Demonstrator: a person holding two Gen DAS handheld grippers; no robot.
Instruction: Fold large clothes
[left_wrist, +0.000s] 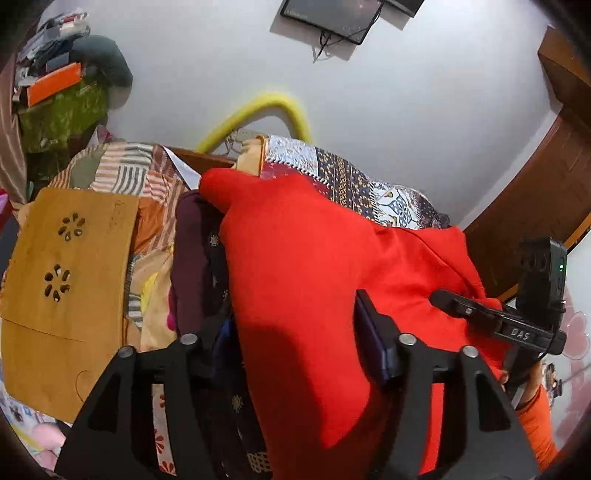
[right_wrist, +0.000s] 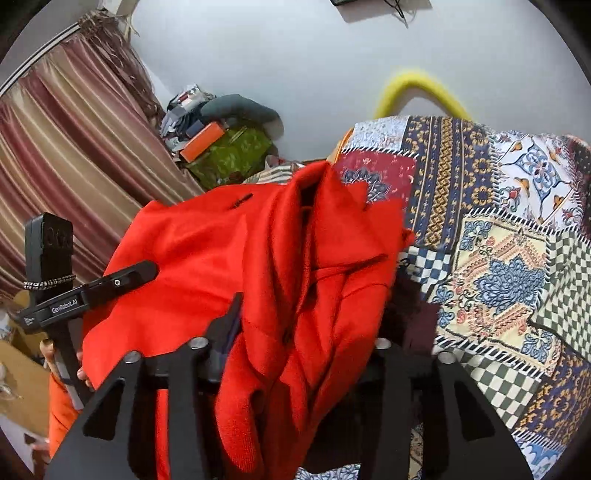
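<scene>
Lying across the patchwork quilt (right_wrist: 498, 236), red garment (right_wrist: 229, 258) fills both grippers' parted jaws; grip unclear

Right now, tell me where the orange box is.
The orange box sits far left in the left wrist view and upper left of centre in the right wrist view, atop the clutter pile on the green patterned cloth, beside the striped curtain.

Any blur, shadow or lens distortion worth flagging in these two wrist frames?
Left wrist view: fisheye bends the wall; the yellow tube is smeared by motion; a dark shadow lies on the red garment. Right wrist view: same curved distortion with black corners; the curtain stays fairly sharp, the tube soft.
</scene>
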